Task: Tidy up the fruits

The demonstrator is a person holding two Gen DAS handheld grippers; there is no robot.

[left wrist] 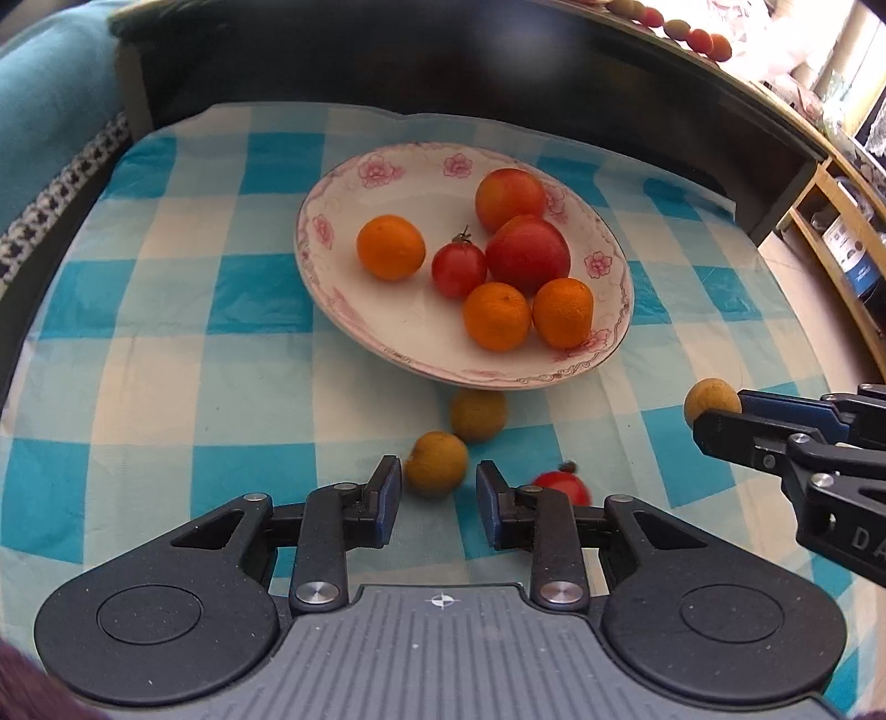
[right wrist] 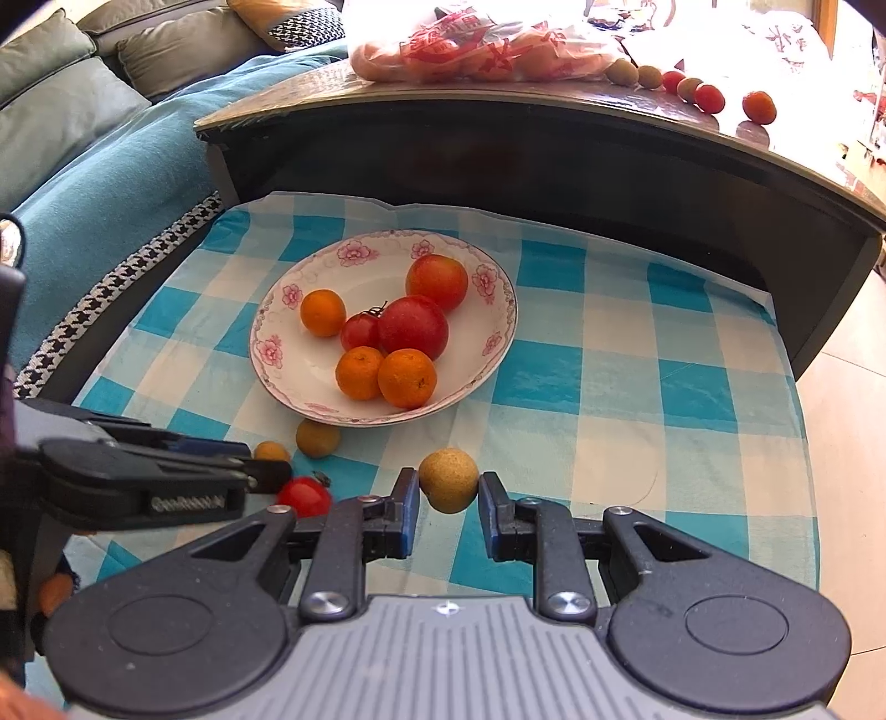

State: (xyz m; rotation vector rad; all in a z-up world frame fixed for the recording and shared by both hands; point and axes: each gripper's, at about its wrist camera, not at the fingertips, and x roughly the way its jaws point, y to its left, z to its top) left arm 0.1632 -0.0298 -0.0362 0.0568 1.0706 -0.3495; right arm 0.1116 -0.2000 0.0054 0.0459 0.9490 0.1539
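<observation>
A flowered white plate (left wrist: 332,183) (right wrist: 310,277) on the checked cloth holds oranges and tomatoes. My left gripper (left wrist: 437,482) is open just above the cloth, with a brown longan (left wrist: 436,462) between its fingertips and apart from both pads. A second longan (left wrist: 478,414) lies by the plate rim. A small red tomato (left wrist: 565,486) (right wrist: 303,495) lies right of the left fingers. My right gripper (right wrist: 448,481) (left wrist: 714,412) is shut on a tan longan (right wrist: 448,479) (left wrist: 711,400) and holds it above the cloth, to the right of the plate.
The blue and white checked cloth (left wrist: 166,310) covers a low table. A dark higher table (right wrist: 554,155) rises behind it with a bag of fruit (right wrist: 470,50) and loose fruits (right wrist: 709,97). A teal sofa (right wrist: 99,166) is at the left. Wooden shelves (left wrist: 830,221) stand at the right.
</observation>
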